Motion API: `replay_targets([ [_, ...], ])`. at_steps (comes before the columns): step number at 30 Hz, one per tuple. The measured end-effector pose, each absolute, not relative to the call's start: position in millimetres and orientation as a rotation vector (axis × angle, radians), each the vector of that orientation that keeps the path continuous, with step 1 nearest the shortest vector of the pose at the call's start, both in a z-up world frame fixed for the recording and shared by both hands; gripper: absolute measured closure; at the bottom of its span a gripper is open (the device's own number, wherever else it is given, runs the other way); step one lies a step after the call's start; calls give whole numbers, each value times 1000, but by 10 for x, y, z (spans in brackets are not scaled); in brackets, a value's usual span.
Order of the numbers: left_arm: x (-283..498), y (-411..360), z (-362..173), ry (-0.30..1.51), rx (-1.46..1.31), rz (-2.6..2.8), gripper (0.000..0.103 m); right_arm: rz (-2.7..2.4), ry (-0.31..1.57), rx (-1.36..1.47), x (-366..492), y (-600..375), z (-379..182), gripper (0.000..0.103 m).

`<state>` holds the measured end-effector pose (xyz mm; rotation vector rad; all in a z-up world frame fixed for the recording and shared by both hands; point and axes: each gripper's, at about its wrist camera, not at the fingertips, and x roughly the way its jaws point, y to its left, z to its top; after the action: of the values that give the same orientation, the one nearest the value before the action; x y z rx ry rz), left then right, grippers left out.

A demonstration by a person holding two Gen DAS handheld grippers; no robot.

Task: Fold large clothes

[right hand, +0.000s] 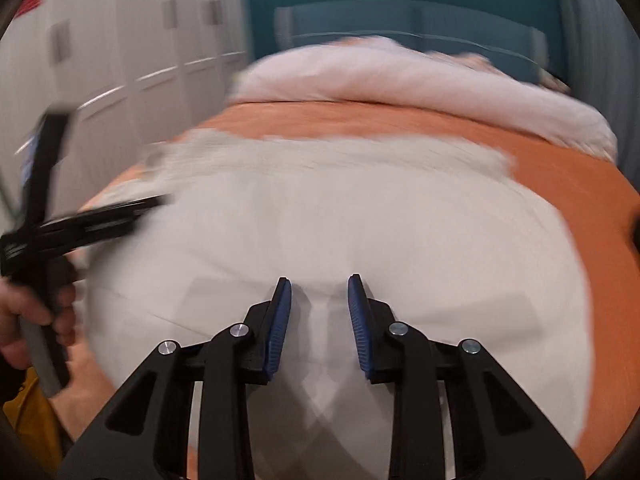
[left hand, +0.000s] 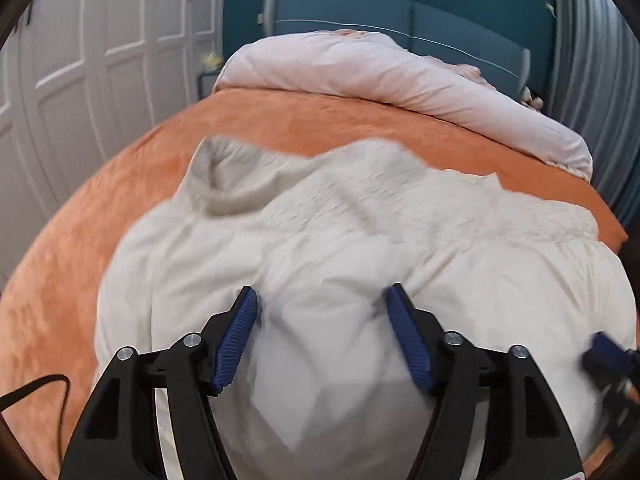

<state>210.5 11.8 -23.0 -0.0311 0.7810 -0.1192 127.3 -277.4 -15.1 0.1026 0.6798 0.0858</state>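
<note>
Both tongs stand with their blue pads apart, clamped on nothing. Left gripper [left hand: 322, 300] hangs with its jaws wide over the cream garment [left hand: 360, 248], and white cloth fills the gap between its fingers. Right gripper [right hand: 319, 292] has a narrower gap and also points down at the same pale fabric; whether either touches the cloth is unclear through the blur. In the right wrist view the left gripper shows at the left edge, held in the person's hand [right hand: 28, 316]. Beyond both tongs the garment's ribbed collar [left hand: 224, 184] lies furthest away. Under it spreads the orange bedspread [left hand: 72, 264], and past that a pink duvet [left hand: 360, 68] is bunched against the blue headboard [left hand: 400, 16].
</note>
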Motion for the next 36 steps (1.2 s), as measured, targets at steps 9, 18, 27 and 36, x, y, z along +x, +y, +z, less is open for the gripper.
replay_targets([
  [9, 2051, -10, -387, 785, 25, -71, 34, -154, 744, 253, 928, -3606, -515, 84],
  [18, 2002, -57, -354, 805, 31, -43, 34, -122, 769, 185, 957, -3243, -490, 80],
  [27, 1945, -4, -257, 822, -26, -32, 36, -102, 791, 177, 952, -3179, -415, 78],
  [36, 628, 654, 579, 785, -324, -52, 41, -60, 700, 145, 657, -3095, -59, 77],
])
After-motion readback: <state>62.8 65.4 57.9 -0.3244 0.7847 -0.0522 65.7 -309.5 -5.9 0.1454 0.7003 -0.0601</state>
